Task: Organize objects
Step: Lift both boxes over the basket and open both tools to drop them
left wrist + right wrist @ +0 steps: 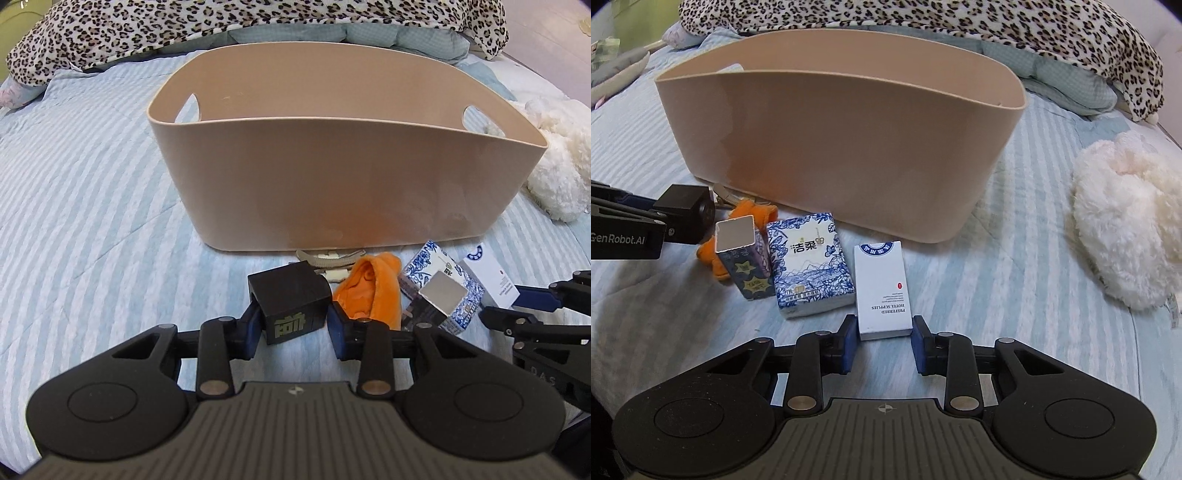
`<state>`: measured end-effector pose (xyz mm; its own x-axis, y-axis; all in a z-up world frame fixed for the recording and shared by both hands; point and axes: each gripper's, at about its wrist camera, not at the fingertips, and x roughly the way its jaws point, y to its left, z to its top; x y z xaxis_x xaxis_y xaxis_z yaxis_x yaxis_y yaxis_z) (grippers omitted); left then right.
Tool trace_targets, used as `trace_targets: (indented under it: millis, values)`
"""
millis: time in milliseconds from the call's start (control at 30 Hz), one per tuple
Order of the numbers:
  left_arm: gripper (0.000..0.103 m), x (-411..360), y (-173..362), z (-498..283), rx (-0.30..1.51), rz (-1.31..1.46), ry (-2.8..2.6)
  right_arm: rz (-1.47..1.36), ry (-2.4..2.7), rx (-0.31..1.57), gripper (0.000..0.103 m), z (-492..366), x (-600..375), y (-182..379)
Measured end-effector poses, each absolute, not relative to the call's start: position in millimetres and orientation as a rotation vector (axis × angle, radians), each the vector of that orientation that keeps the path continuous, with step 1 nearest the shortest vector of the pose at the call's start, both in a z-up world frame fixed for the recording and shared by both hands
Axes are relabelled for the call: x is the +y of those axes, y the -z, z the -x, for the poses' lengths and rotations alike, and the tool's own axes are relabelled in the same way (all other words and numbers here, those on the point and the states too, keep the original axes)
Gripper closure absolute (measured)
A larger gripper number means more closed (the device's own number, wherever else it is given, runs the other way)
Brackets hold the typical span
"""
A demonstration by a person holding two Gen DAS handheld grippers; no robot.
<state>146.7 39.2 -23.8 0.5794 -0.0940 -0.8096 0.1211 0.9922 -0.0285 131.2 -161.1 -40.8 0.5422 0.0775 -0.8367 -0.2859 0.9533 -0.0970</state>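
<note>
A beige oval plastic basket (849,155) stands on a blue-and-white striped quilt (1015,295), a leopard-print blanket (1034,33) behind it and a white fluffy plush (1126,236) to its right. Before the basket, left to right, lie a black cube-shaped box (689,218), an orange plush toy (738,221), a blue-and-white floral tissue pack (809,262) and a white rectangular carton (882,288).
</note>
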Motion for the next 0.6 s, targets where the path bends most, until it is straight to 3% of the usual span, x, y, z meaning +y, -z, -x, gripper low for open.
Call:
trace_targets:
  millis: [600]
  values:
    - [0.064, 56.8, -31.8, -102.4, 0.804, -0.020, 0.143, 0.107, -0.231, 0.791, 0.075, -92.3, -173.1, -28.4]
